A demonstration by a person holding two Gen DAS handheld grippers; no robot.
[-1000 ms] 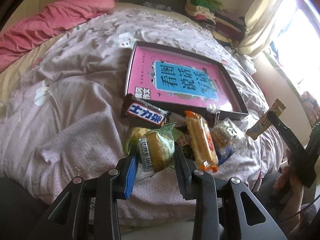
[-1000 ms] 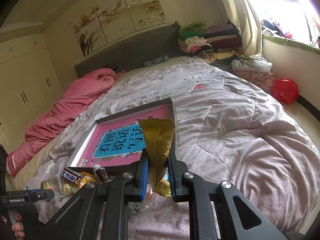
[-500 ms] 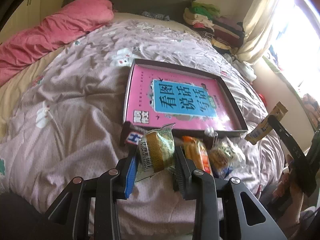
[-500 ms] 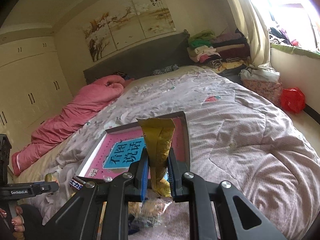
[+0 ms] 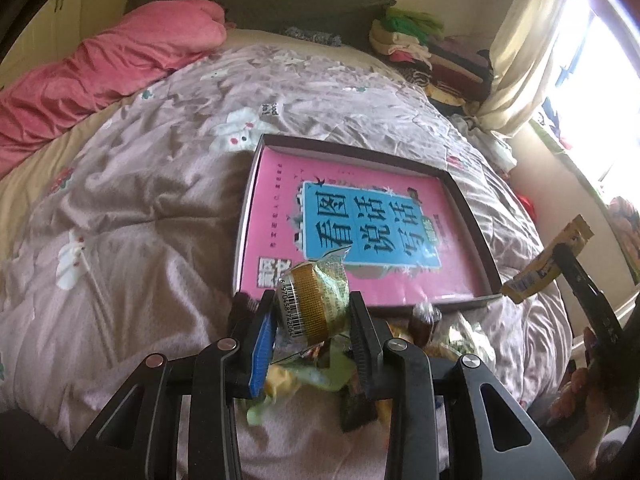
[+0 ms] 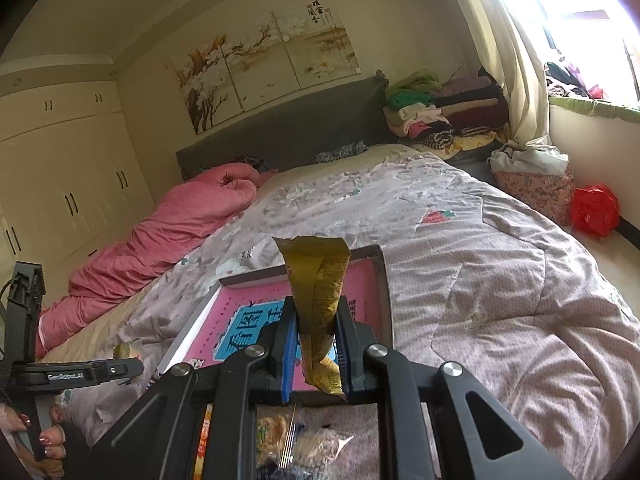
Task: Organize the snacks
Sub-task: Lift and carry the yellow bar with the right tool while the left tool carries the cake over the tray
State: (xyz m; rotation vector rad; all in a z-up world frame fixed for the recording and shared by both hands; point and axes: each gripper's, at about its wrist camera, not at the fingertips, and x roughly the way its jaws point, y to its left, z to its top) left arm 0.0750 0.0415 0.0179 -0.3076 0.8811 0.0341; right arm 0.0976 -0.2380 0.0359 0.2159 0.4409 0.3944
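Holding one snack apiece, both grippers hang short of the pink-lined tray point(image 5: 472, 216), which lies on the quilt point(image 5: 152, 208) ahead of them.

Left gripper point(image 5: 312, 312): jaws clamped on a wrapped cake point(image 5: 314, 302) in a clear green wrapper, barcode side facing the left finger. The packet sits across the jaws, its crimped end pointing forward over the tray's near-left corner. The tray's near rim lies just beyond the fingertips.

Right gripper point(image 6: 316, 344): jaws clamped on a gold sachet point(image 6: 318, 280), gripped low on its length, long axis upright, upper end fanned out above the fingers. In the left wrist view the same sachet shows by the tray's near-right corner, outside the rim.

Remaining snacks point(image 5: 432, 332) lie heaped on the quilt beside the tray's near edge, under and between the two grippers.

Judgement: the tray interior lies forward of both loads. The left hand appears nearer, its packet already overlapping the corner. The right must cross the near-right rim. The tray's long axis runs across the left gripper's line of sight. Height of either load above the tray floor cannot be judged.
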